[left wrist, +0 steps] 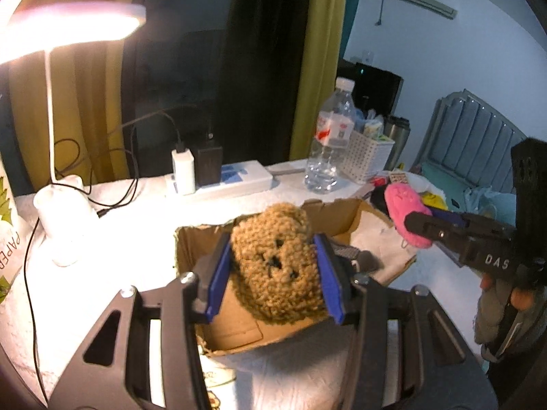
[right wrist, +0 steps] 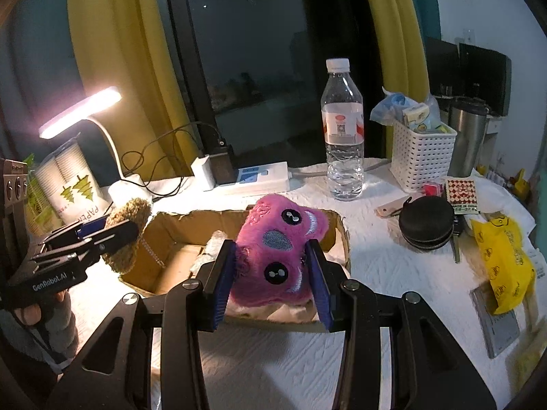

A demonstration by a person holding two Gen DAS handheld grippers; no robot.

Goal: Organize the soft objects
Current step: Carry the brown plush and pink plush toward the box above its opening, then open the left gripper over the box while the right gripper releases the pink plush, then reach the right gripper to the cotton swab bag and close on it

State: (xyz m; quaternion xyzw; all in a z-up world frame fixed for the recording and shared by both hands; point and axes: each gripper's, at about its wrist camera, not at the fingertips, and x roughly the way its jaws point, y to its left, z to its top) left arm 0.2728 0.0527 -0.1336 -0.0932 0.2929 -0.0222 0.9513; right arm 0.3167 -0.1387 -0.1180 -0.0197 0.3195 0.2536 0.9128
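Note:
My left gripper (left wrist: pixel 273 273) is shut on a curly brown plush toy (left wrist: pixel 277 266), held above the open cardboard box (left wrist: pixel 225 324). My right gripper (right wrist: pixel 271 273) is shut on a pink plush toy (right wrist: pixel 277 249) with black button eyes, over the same cardboard box (right wrist: pixel 164 256). In the left wrist view the right gripper (left wrist: pixel 424 227) comes in from the right with the pink plush toy (left wrist: pixel 405 210) at its tip. In the right wrist view the left gripper (right wrist: pixel 102 230) shows at the left, clamping the brown plush toy (right wrist: pixel 131 225). A white soft item (right wrist: pixel 208 249) lies inside the box.
A lit desk lamp (left wrist: pixel 65 205) stands at the left. Behind the box are a power strip (right wrist: pixel 259 176), a water bottle (right wrist: pixel 342 130), a white basket (right wrist: pixel 422 153) and a steel tumbler (right wrist: pixel 466 140). A black round pouch (right wrist: pixel 427 222) and a yellow bag (right wrist: pixel 502 266) lie on the right.

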